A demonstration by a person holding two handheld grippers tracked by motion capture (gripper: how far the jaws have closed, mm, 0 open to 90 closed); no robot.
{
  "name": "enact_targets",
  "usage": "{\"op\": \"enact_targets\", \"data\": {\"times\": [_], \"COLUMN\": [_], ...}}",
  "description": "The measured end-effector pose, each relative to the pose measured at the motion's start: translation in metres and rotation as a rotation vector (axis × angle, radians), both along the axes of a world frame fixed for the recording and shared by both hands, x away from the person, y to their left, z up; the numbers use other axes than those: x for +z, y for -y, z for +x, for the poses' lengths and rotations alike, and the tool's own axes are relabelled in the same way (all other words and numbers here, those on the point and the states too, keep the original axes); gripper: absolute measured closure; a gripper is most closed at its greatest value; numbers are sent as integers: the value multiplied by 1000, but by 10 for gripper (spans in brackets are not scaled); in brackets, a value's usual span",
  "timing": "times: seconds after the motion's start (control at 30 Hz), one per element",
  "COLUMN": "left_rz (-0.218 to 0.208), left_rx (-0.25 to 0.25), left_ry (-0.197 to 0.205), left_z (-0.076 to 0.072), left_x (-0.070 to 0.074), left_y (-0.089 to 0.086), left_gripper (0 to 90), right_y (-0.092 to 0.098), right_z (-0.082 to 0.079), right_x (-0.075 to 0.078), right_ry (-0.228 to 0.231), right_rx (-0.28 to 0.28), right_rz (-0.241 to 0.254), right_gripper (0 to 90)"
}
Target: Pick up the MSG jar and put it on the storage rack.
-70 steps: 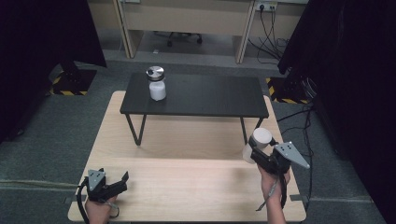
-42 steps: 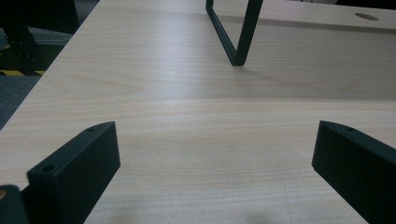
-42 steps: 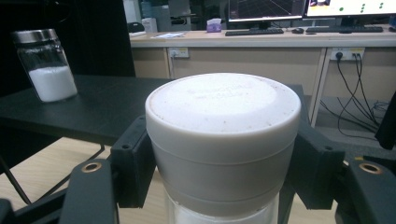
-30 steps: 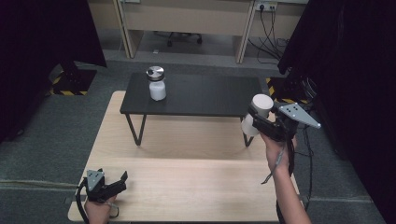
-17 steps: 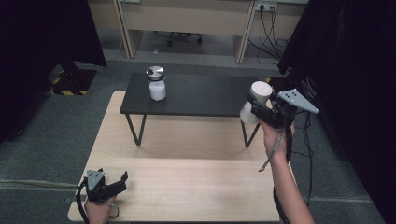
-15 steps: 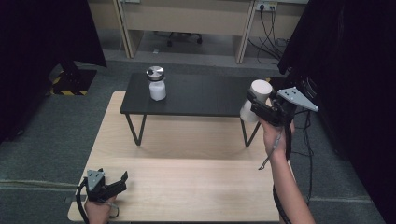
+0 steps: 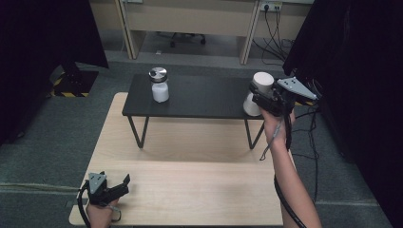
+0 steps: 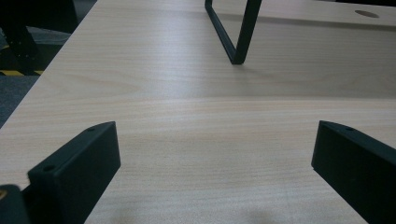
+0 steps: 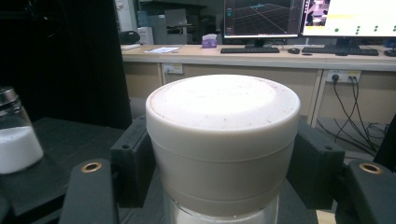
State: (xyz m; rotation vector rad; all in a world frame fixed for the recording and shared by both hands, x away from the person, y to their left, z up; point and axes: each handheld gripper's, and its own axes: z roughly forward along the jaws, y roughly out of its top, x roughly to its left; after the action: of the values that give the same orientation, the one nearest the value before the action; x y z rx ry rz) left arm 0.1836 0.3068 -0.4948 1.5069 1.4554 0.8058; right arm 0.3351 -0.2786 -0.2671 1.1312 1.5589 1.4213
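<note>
1. The landmark here is the small black table (image 7: 199,97) sitting on top of the big light wood table (image 7: 190,190).
2. The right gripper (image 7: 263,100) is up at the black table's right end, its fingers clamped on a white-capped jar (image 7: 256,92). The jar sits over that right edge; can't tell if its base is touching the top.
3. In the right gripper view the jar's cream cap (image 9: 223,140) sits snug between both fingers (image 9: 133,163), glass just visible below it.
4. A second jar with a metal lid (image 7: 158,84), white stuff inside, stands upright on the black table's left part, well apart from the held one.
5. The left gripper (image 7: 119,187) rests on the wood table, well in front of the black table's left leg (image 8: 233,32), fingers spread wide with nothing between them.
</note>
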Motion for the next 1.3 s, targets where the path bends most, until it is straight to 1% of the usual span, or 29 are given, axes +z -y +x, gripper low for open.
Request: {"op": "enact_targets", "data": {"times": [0.27,0.73,0.97,1.3], "left_rz": [4,11,15,21], "left_rx": [3,-1,-1,1], "left_ry": [-1,-4,-7,-11], "left_z": [0,1,2,2], "left_x": [0,1,1,2], "left_y": [1,1,1,3], "left_gripper": [7,7,8,11], "right_y": [-6,-12,-13,-13], "right_z": [16,35,41,44], "right_x": [-1,-4,-6,-7], "right_ry": [-8,-13,-15,-10], "right_rx": [-11,-24,-27,-20], "right_rz": [1,-6,-11,-14], "right_gripper": [337,337,338,337]}}
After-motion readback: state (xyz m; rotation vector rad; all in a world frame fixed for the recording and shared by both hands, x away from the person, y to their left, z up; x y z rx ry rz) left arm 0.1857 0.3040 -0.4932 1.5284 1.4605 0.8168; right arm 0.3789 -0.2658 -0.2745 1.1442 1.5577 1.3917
